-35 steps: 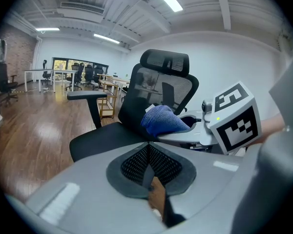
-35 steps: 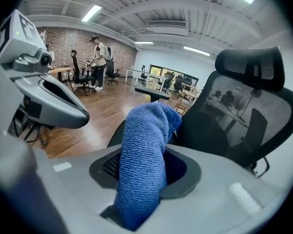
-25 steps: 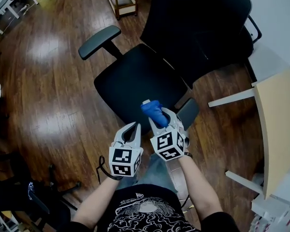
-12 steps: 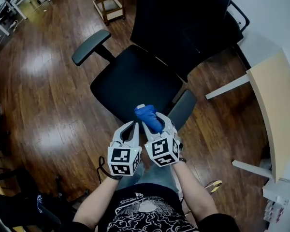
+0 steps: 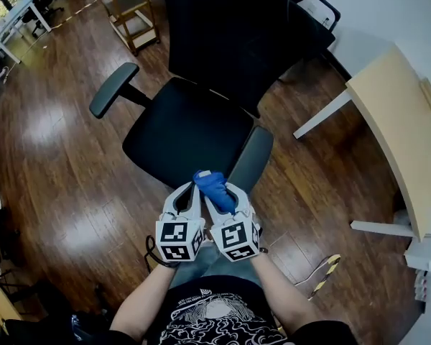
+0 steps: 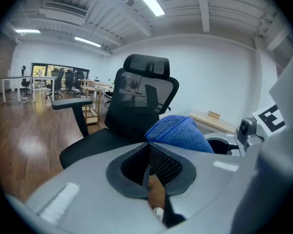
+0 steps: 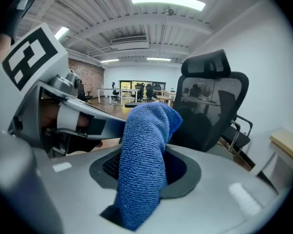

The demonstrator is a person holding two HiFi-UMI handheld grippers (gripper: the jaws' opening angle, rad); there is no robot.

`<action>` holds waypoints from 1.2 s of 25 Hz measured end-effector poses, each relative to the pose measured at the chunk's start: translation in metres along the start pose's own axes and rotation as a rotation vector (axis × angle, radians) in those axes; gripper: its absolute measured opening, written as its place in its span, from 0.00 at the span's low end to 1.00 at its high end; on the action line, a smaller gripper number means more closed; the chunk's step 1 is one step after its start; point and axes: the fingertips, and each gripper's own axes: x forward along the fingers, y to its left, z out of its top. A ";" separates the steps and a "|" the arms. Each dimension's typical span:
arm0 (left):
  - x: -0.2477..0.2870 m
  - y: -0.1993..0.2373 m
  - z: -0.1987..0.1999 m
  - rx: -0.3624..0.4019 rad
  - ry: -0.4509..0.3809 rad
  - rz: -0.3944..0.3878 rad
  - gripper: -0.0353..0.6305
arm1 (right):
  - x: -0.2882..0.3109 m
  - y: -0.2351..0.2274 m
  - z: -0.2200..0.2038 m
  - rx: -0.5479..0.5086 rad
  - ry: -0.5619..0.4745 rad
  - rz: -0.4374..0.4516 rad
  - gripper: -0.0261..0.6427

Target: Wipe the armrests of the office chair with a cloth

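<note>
Blue cloth, pinched in the right gripper, is nearing the armrest, wiping seemingly next; left gripper closed, empty.

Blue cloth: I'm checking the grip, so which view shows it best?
The right gripper view: the blue cloth fills its middle, clamped in the right gripper. The head view shows a small bunch; the left gripper view, only its top.

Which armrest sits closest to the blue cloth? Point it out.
The armrest right of the seat in the head view, just ahead of the blue cloth held by the right gripper; the other armrest lies across the seat.
</note>
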 end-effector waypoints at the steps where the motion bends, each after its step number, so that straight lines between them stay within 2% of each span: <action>1: 0.001 -0.003 0.000 0.002 0.001 -0.011 0.06 | -0.004 -0.002 -0.002 0.011 -0.004 -0.011 0.26; 20: 0.028 -0.064 -0.003 0.062 0.039 -0.107 0.06 | -0.058 -0.039 -0.053 0.159 -0.002 -0.137 0.26; 30: 0.055 -0.091 0.006 0.076 0.057 -0.127 0.06 | -0.062 -0.093 -0.065 0.365 -0.060 -0.192 0.26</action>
